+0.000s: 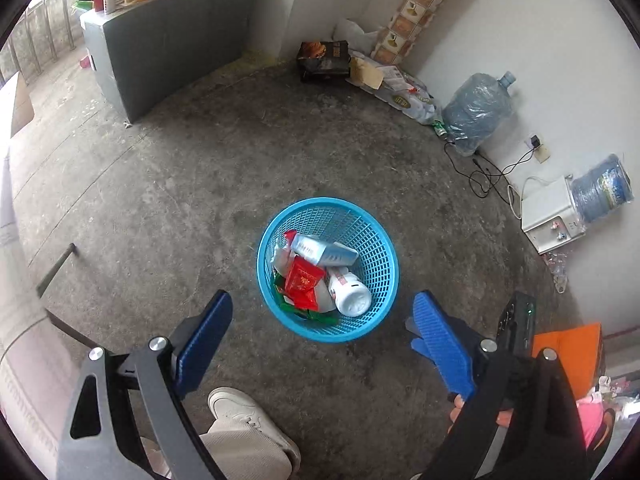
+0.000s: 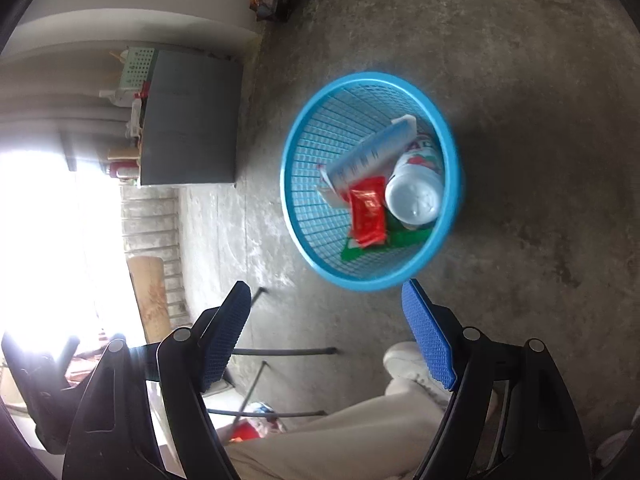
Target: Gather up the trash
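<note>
A blue mesh trash basket [image 1: 382, 258] stands on the concrete floor; it also shows in the right wrist view [image 2: 308, 152]. Inside lie a white bottle [image 1: 349, 295] [image 2: 416, 194], a red packet [image 1: 304, 282] [image 2: 367, 212], a light blue carton [image 1: 324, 253] [image 2: 370, 154] and a green wrapper [image 2: 400, 238]. My left gripper [image 1: 322, 306] is open and empty, above the basket's near side. My right gripper [image 2: 326, 298] is open and empty, above and just short of the basket's near rim.
A grey cabinet [image 1: 168, 48] stands far left. Along the right wall lie a dark box [image 1: 324, 60], papers, water jugs [image 1: 478, 110], cables and a white dispenser [image 1: 550, 212]. The person's white shoe [image 1: 240, 410] and leg are below. Metal chair legs [image 2: 280, 352] are near left.
</note>
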`<state>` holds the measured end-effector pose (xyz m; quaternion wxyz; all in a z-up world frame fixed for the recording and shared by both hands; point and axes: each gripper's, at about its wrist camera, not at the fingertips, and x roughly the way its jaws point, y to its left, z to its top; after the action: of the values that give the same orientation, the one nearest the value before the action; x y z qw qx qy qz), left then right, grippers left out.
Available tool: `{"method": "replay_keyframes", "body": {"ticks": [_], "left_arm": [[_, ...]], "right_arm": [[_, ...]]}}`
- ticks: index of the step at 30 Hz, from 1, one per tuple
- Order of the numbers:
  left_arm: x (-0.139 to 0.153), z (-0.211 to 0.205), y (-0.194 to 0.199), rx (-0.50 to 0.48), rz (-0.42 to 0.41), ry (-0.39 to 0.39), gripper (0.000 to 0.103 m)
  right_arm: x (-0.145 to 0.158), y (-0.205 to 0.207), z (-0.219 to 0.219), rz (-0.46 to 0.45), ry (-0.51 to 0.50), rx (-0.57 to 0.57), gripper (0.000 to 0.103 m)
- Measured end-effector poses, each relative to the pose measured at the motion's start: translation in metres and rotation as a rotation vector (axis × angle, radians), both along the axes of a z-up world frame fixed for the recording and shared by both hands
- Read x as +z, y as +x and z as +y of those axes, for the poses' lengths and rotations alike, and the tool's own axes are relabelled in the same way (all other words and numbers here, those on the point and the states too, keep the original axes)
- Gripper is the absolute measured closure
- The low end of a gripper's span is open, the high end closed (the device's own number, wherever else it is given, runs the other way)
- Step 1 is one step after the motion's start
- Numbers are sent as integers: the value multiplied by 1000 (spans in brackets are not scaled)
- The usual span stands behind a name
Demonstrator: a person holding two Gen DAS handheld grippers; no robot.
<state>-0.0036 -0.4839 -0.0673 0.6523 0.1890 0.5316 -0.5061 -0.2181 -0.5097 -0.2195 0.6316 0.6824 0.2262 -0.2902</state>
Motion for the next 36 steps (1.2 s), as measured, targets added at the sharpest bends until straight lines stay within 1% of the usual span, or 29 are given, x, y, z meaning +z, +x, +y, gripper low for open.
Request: {"method": "replay_keyframes", "body": {"ticks": [3,5,9,11,16,20,27,31,36], "left_arm": [[14,23,-3,2,-9,-32,13],[25,38,-4,-3,-35,-56,13],[52,75,-4,9,-82,-108,13],[64,95,0,32,-96,-135,13],[88,149,17,118,-134,-180,13],[100,191,29,186,-169,-194,13],[112,255,50,293,-198,-213,13],[116,283,60,352,-198,-222,13],[119,305,68,387,-209,-229,13]], "right_arm": [[13,-2,12,31,-36,10,28],[19,0,17,43,-72,21,28],[46,10,25,87,-161,70,28],[59,17,31,94,-204,95,27],[87,37,46,69,-303,177,22],[104,52,59,37,-344,232,21],[124,76,77,2,-400,315,21],[132,82,86,-10,-419,343,21],[140,86,94,-16,-430,366,21]]}}
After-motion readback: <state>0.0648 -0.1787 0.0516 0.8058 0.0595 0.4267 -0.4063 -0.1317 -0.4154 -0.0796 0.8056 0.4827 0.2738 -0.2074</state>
